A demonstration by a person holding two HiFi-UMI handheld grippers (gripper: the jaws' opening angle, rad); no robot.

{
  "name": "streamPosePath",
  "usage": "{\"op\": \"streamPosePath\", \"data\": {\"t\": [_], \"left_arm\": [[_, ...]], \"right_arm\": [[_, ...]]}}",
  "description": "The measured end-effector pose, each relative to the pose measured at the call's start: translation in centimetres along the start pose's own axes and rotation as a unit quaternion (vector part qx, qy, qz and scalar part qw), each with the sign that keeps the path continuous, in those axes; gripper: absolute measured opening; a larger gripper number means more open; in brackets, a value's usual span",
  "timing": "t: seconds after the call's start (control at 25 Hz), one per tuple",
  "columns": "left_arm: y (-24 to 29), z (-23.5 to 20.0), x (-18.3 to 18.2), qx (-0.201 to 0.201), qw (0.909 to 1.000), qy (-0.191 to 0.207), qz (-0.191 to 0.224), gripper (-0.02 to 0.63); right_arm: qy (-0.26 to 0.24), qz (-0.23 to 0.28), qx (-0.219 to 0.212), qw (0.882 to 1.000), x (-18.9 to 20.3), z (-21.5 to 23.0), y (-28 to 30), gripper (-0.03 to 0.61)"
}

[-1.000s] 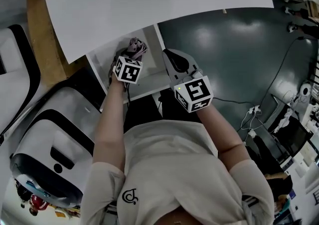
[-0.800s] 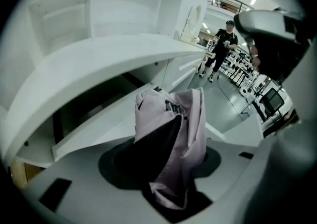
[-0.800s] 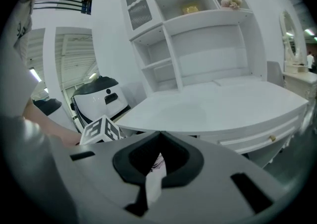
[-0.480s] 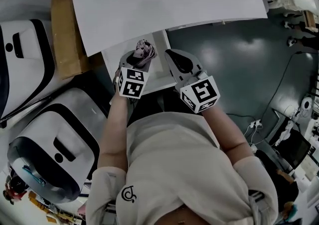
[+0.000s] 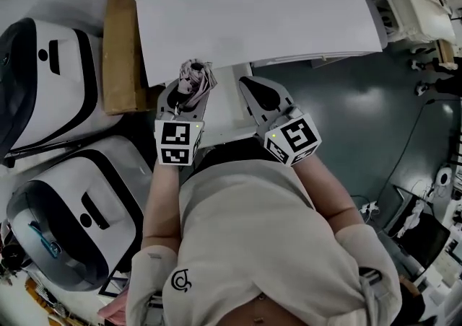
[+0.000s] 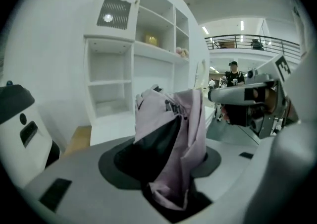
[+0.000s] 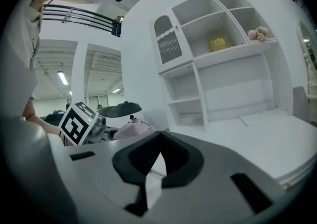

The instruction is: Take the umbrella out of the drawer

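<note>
The umbrella [image 5: 196, 76] [image 6: 171, 139] is a folded, compact one, a bundle of soft pale-pink fabric in loose crumpled folds with a black panel showing on one side and a line of small dark print (too small to read). Its long axis runs along the line the left claw [image 5: 189, 94] [image 6: 163, 166] points, away from the person, with the free end aimed at the white worktop [image 5: 274, 14] and the shelves behind it. The near end sits clenched between that claw's jaws, whose dark pads press the fabric from both sides. The bundle is held up in the air at the worktop's front edge, touching nothing else that I can see. Just beside it, the right claw [image 5: 254, 90] [image 7: 158, 141] is clenched with its tips together and nothing between them. Between the two claws a bit of the white drawer [image 5: 225, 109] shows below the worktop edge. On the worktop stands a smooth white shelf unit [image 6: 124, 69] [image 7: 218, 54] with square open compartments and one slotted arched panel. To the left lie a flat brown board [image 5: 119, 50] and two rounded, glossy white shells with black bands [image 5: 43, 86]. The floor [image 5: 346, 115] is dark and shiny.
</note>
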State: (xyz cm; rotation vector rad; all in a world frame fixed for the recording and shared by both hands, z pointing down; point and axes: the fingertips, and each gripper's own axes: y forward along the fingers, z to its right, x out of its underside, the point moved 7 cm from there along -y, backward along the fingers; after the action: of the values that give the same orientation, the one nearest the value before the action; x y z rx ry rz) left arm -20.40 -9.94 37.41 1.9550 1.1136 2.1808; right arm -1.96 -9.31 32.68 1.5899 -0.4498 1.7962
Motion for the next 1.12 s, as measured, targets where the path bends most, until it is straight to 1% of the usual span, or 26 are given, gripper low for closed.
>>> {"op": "streamPosePath", "data": {"t": [0.08,0.24,0.4,0.56,0.68,0.8,0.96,1.12], "left_arm": [[-1.6,-0.4,-1.7,-0.013,0.9993,0.003,0.035,0.235],[-4.6,-0.7,-4.6,-0.031,0.9942,0.004,0.103,0.235],[-7.5,-1.2,-6.8,-0.047,0.9843,-0.001,0.170,0.235],[-9.9,-2.1,-7.9,-0.065,0.9724,-0.017,0.224,0.235],[-11.3,-2.4,-8.7,-0.075,0.9658,-0.019,0.247,0.235],[-12.2,-2.7,-9.4,-0.074,0.9617,-0.029,0.262,0.235],[-12.1,-3.3,-9.3,-0.074,0.9607,-0.032,0.266,0.235],[-11.8,-3.6,-9.1,-0.073,0.9619,-0.034,0.261,0.235]], "right_arm": [[-0.002,0.011,-0.005,1.000,-1.0,-0.3,0.1,0.006],[-0.029,0.028,-0.014,0.999,-2.8,-0.8,0.0,0.006],[-0.042,0.046,-0.022,0.998,-4.0,-1.3,-0.1,0.006],[-0.062,0.061,-0.033,0.996,-5.2,-1.8,-0.2,0.006],[-0.069,0.078,-0.036,0.994,-6.2,-2.0,-0.3,0.006],[-0.078,0.094,-0.032,0.992,-7.0,-2.1,-0.4,0.005],[-0.088,0.102,-0.020,0.991,-7.6,-2.2,-0.2,0.003],[-0.088,0.095,-0.022,0.991,-7.6,-2.2,0.1,0.003]]}}
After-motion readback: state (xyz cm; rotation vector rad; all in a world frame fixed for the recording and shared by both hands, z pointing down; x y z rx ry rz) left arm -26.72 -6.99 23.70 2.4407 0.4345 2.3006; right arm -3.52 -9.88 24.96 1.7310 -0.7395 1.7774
